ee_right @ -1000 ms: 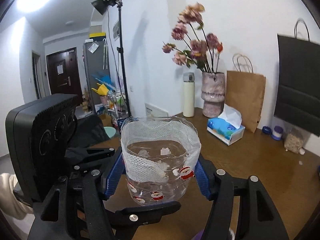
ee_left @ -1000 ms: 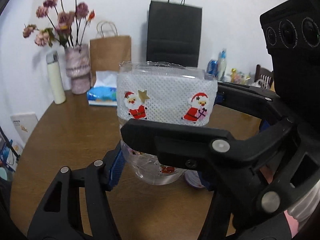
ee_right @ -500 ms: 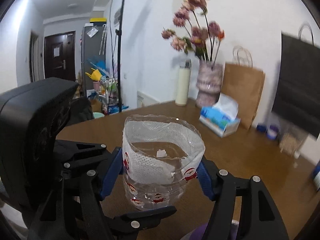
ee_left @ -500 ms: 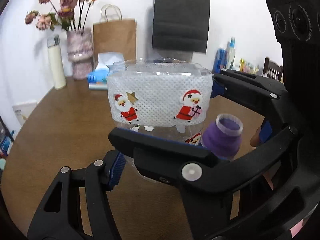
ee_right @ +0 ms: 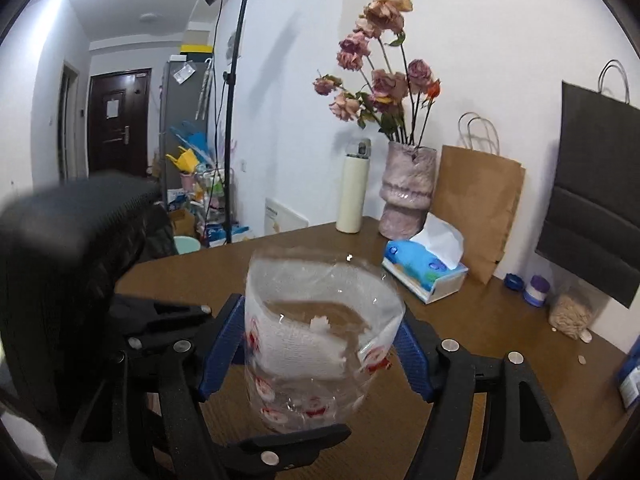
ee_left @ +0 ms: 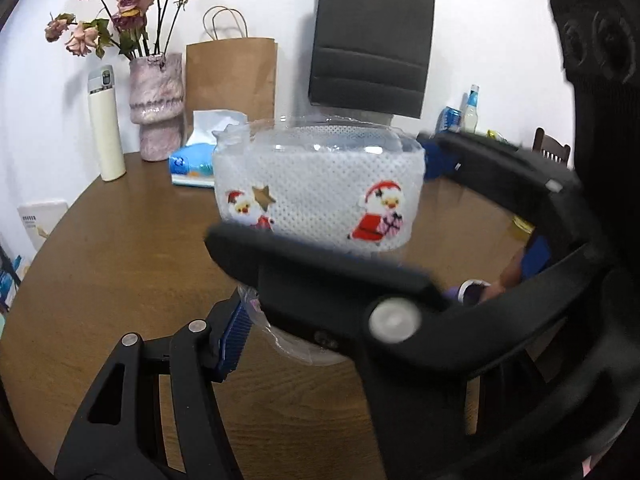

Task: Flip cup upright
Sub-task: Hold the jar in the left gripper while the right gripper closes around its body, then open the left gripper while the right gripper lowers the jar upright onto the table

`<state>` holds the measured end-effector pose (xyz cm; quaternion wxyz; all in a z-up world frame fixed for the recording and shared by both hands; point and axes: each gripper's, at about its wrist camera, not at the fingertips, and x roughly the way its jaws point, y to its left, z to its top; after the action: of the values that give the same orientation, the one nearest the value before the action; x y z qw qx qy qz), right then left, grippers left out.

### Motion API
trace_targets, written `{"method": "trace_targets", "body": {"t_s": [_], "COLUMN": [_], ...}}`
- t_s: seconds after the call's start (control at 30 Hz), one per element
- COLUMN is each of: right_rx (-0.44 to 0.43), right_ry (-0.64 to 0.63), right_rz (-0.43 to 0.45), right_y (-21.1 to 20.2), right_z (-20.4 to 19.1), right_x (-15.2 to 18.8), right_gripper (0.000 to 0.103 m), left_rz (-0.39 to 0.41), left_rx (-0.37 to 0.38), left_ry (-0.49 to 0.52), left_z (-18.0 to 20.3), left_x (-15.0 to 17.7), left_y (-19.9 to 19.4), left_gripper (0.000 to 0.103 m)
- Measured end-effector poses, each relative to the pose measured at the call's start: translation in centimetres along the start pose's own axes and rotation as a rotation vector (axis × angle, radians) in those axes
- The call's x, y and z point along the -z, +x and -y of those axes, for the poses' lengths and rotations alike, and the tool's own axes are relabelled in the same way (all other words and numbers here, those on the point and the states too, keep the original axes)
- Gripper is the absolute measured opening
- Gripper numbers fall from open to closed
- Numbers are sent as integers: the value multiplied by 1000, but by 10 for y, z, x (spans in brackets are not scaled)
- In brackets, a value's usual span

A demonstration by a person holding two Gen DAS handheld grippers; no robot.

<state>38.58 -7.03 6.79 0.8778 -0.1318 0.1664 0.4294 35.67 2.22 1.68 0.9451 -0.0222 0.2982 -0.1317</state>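
Observation:
A clear plastic cup [ee_left: 320, 196] with a white mesh band and Santa stickers stands upright, mouth up, held above the brown table. It also shows in the right wrist view [ee_right: 320, 340]. My right gripper [ee_right: 320, 354] is shut on the cup, its blue pads pressed on both sides. My left gripper [ee_left: 340, 304] has one blue pad at the cup's lower left; its other finger is hidden behind the right gripper's black arm, which crosses in front. I cannot tell whether the left gripper presses the cup.
On the round brown table [ee_left: 112, 264] stand a pink vase of dried flowers [ee_left: 156, 108], a white thermos [ee_left: 106, 124], a tissue box [ee_left: 196, 164], a brown paper bag [ee_left: 232, 76] and a black bag [ee_left: 370, 42]. A small purple cup [ee_left: 472, 292] sits low right.
Both grippers and the cup have lowered toward the table while the cup stays upright. The purple cup has dropped lower in the left wrist view.

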Motion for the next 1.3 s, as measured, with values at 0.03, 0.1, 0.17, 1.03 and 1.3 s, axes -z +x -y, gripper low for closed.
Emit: {"method": "trace_targets", "body": {"t_s": [0.03, 0.1, 0.17, 1.03, 1.3], "right_rx": [14, 83, 148, 150, 163], "right_ry": [10, -23, -69, 109, 76], "right_rz": [16, 20, 25, -193, -178], "right_y": [-8, -16, -28, -6, -28], "right_z": [-5, -16, -33, 2, -14], "right_x": [2, 8, 20, 80, 71], "right_gripper": [75, 75, 76, 77, 77], "left_rz": [-1, -11, -25, -238, -193], "left_rx": [18, 45, 58, -122, -142], "left_ry": [2, 11, 13, -70, -43], "left_z": [3, 10, 17, 25, 33], "left_x": [3, 14, 26, 78, 74], "left_y": [-3, -9, -13, 0, -8], "left_gripper": [58, 57, 58, 88, 88]}}
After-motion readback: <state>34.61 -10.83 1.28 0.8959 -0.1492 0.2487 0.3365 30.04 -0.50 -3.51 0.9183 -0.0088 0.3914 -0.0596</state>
